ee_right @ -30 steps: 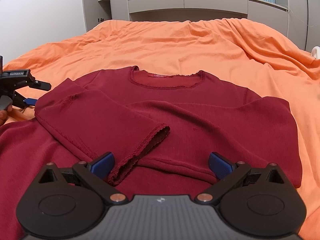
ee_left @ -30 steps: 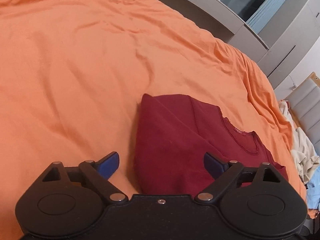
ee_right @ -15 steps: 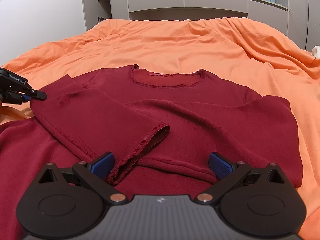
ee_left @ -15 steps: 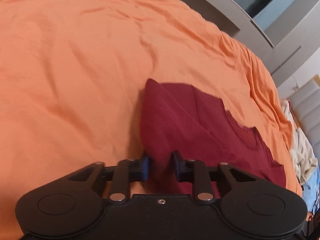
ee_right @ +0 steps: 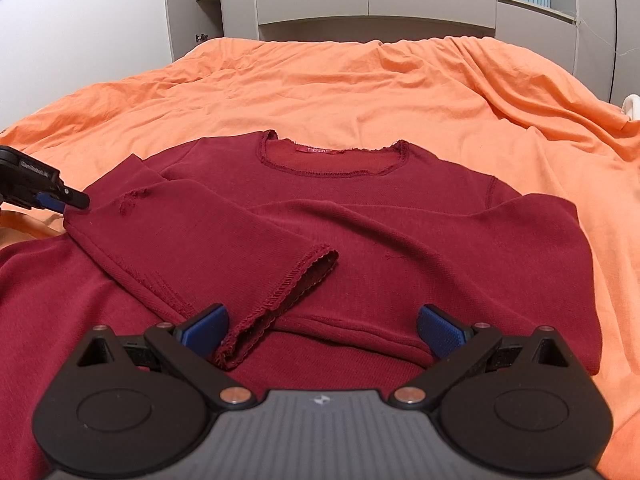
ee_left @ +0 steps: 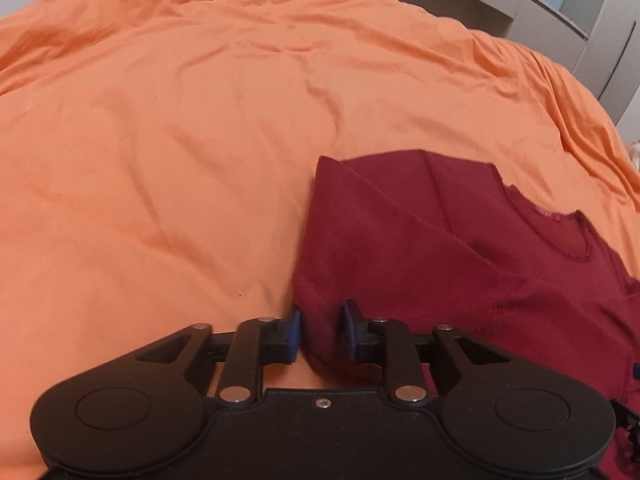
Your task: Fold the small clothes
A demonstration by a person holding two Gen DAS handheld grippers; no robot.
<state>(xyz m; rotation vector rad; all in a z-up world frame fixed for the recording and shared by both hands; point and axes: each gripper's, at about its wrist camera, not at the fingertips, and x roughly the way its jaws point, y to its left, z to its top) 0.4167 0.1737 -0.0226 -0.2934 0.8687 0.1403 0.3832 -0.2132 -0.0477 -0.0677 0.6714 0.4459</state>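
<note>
Across the orange bed [ee_right: 400,92], the dark red long-sleeved top [ee_right: 380,232] is lying face up and mostly flat, with both sleeves already crossed over the chest. Its long axis is running from the hem nearest me up to the neckline [ee_right: 332,160], which is pointing toward the grey cupboards [ee_right: 400,4] beyond the top's collar end.

I am pinching the top's left side fold with my left hand-held gripper [ee_left: 322,332]; its blue pads are standing narrow with a thick roll of red fabric caught between them. My right hand-held gripper [ee_right: 322,330] is hovering wide over the hem end of the top, gripping nothing, with the left sleeve's cuff [ee_right: 280,304] lying just beside its left pad.

To do this fold well, I judge I should be lifting only enough to clear the layers beneath, then carrying the pinched edge straight across the top toward its centre line, keeping the new crease parallel to the long axis. The right hand-held gripper could be taking the matching edge near the hem so the side travels as one piece; otherwise the folded sleeve is likely to slide and bunch.
</note>
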